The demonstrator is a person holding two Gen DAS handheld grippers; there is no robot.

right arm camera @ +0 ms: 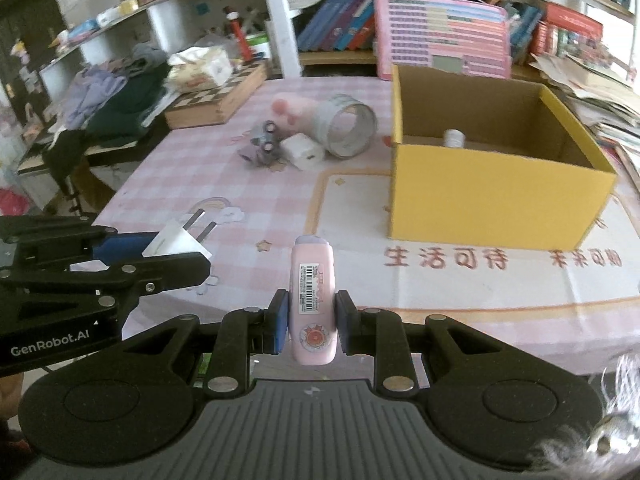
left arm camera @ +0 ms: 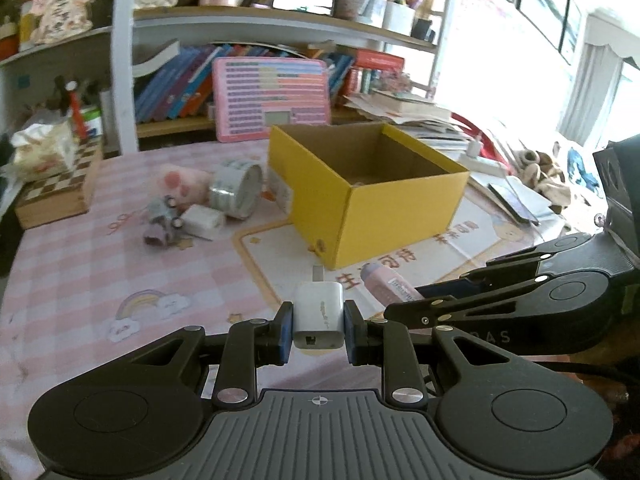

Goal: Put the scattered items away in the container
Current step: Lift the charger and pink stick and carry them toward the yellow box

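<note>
My left gripper [left arm camera: 319,330] is shut on a white plug charger [left arm camera: 319,316], held above the pink checked tablecloth in front of the yellow cardboard box [left arm camera: 396,216]. My right gripper [right arm camera: 313,322] is shut on a pink tube-shaped item [right arm camera: 313,300], also held short of the box [right arm camera: 492,196]. The left gripper with the charger [right arm camera: 176,240] shows at the left of the right wrist view. A small white item [right arm camera: 454,137] lies inside the box. Left of the box lie a tape roll [right arm camera: 348,126], a second white charger [right arm camera: 302,151], a grey toy car [right arm camera: 265,145] and a pink plush [right arm camera: 292,110].
A wooden chessboard box [right arm camera: 218,98] with a tissue pack stands at the table's far left. A pink board [right arm camera: 442,36] leans on the bookshelf behind the box. Papers and books [right arm camera: 592,92] pile up to the right. Clothes [right arm camera: 116,100] lie on a side surface at the left.
</note>
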